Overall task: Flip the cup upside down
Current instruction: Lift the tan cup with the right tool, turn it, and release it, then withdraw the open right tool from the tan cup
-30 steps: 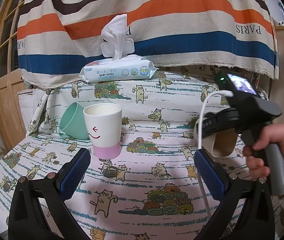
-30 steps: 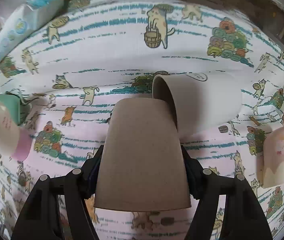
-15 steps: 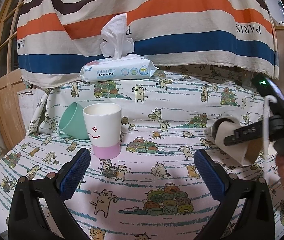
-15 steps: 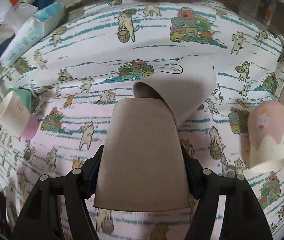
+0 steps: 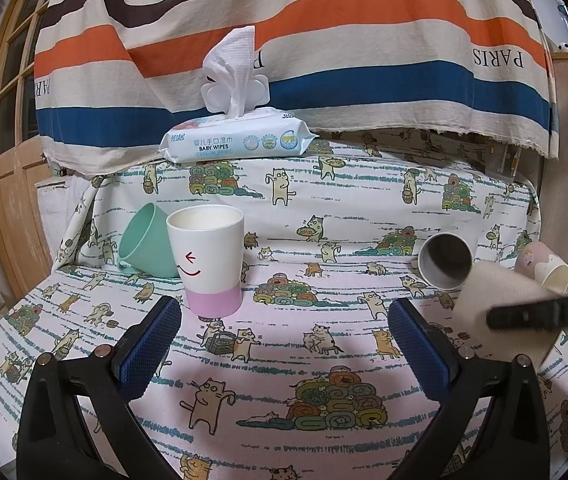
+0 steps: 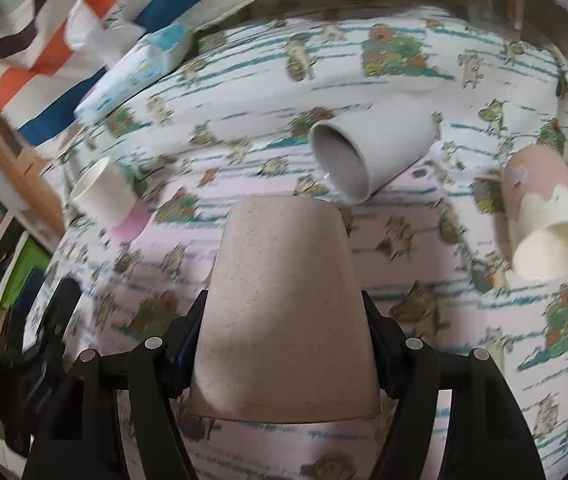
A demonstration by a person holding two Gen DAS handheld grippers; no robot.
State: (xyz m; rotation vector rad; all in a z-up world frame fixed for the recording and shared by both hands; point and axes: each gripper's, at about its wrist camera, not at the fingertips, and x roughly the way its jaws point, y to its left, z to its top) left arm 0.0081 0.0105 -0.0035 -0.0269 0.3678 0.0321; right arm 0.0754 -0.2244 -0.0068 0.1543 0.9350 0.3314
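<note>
Cat-print cloth (image 5: 292, 364) covers the surface under a striped drape (image 5: 324, 40). Above it, the right gripper (image 6: 284, 336) clamps a beige cup (image 6: 284, 312), apparently base pointing forward in the blurred right view. The left gripper (image 5: 284, 344) hangs wide open and empty near an upright white-and-pink cup (image 5: 207, 264).

Beige cup (image 6: 288, 304) between clamped jaws
</note>
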